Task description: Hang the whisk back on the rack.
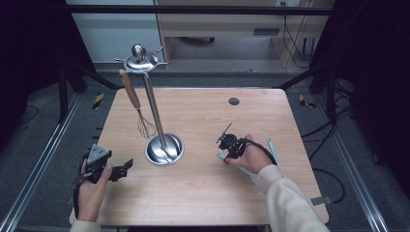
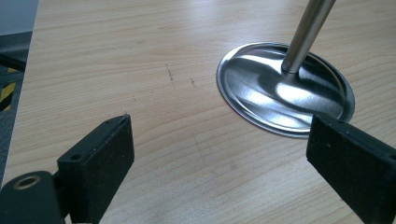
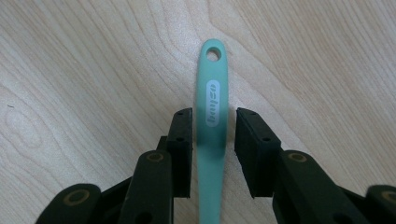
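Observation:
A teal utensil handle (image 3: 212, 93) with a hole at its end lies flat on the wooden table (image 3: 84, 70). My right gripper (image 3: 213, 116) straddles it, and a thin gap shows between each pad and the handle, so the gripper is open. In the high view the right gripper (image 1: 226, 151) sits right of centre, with the teal utensil (image 1: 272, 148) poking out on both sides of the hand. My left gripper (image 2: 222, 135) is wide open over bare wood beside the steel stand's round base (image 2: 261, 93); it shows as left gripper (image 1: 123, 167) at the table's left front.
The steel stand (image 1: 164, 150) rises on a slanted pole to a hooked top with a knob (image 1: 140, 59). A wooden-handled whisk (image 1: 131, 92) hangs from it at the left. A small dark grommet (image 1: 234, 101) sits near the table's far edge.

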A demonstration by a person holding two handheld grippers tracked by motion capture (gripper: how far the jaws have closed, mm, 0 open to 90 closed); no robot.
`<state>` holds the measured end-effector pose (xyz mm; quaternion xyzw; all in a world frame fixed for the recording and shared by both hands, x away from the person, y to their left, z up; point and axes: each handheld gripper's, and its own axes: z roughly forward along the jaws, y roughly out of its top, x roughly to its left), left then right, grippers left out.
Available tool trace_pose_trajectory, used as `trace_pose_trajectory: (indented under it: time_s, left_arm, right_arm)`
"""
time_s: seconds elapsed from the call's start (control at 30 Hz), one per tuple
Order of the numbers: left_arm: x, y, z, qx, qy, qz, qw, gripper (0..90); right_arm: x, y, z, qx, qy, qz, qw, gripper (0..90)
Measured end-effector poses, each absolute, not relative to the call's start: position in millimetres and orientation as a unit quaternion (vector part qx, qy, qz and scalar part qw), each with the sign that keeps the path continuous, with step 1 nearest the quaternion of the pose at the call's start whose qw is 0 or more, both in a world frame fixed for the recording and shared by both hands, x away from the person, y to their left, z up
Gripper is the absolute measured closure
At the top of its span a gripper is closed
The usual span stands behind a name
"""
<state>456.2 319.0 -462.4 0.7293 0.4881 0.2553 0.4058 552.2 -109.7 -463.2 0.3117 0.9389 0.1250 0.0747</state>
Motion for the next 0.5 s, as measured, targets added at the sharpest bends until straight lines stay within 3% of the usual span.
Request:
trace_pose_trajectory:
  time_s: [0.5]
  left_arm:
    - [456.0,318.7,-462.3,0.729,0.488,0.255,0.407,7.3]
  right_arm:
    - [555.5,-106.9,-466.8,0.309,0.942,0.112,0.069,71.4]
